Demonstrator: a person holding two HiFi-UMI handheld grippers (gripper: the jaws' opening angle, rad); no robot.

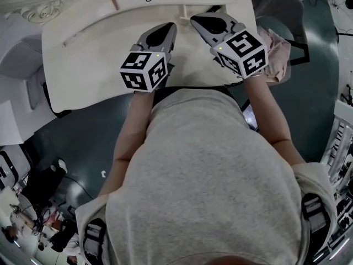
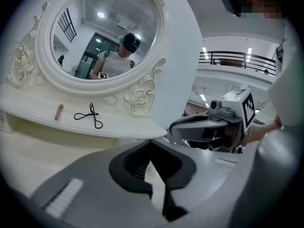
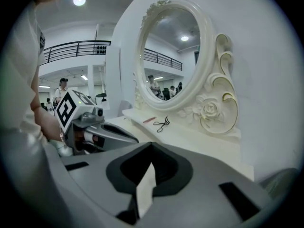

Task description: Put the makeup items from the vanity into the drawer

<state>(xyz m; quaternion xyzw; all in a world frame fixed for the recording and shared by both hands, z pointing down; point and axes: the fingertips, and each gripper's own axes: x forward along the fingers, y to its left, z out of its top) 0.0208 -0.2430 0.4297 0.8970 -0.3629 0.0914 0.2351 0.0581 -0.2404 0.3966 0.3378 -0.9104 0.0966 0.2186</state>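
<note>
**Makeup items on the vanity.** Two are in view, one of each kind.

- A short pink stick (image 2: 59, 111), slim and plain, lies flat.
- A black eyelash curler (image 2: 90, 115) of thin metal, with two finger loops, lies just beside the stick and apart from it.

Both rest on the narrow shelf (image 2: 124, 126) at the foot of the mirror (image 2: 104, 32) — a single oval glass in a white frame carved with scrolls and roses. In the head view the two items sit at the far edge of the scene, beyond the cream worktop (image 1: 83, 70) and well apart from both claws.

**Claws.** There are two, held side by side above the near part of the worktop. Their tips point toward the mirror and tilt slightly downward.

- Left claw (image 2: 151, 142): the jaws are together at the tips, with nothing between them.
- Right claw (image 3: 151, 145): the jaws are likewise together and empty — only a sliver of the pale worktop shows through the slit behind the tips.

Each claw carries one cube with square markers (image 1: 144, 69), and each appears in the other's view, close alongside.

**Surroundings.** A person's grey shirt (image 1: 204, 175) fills the lower half of the head view, with both bare forearms reaching forward to the claws.
</note>
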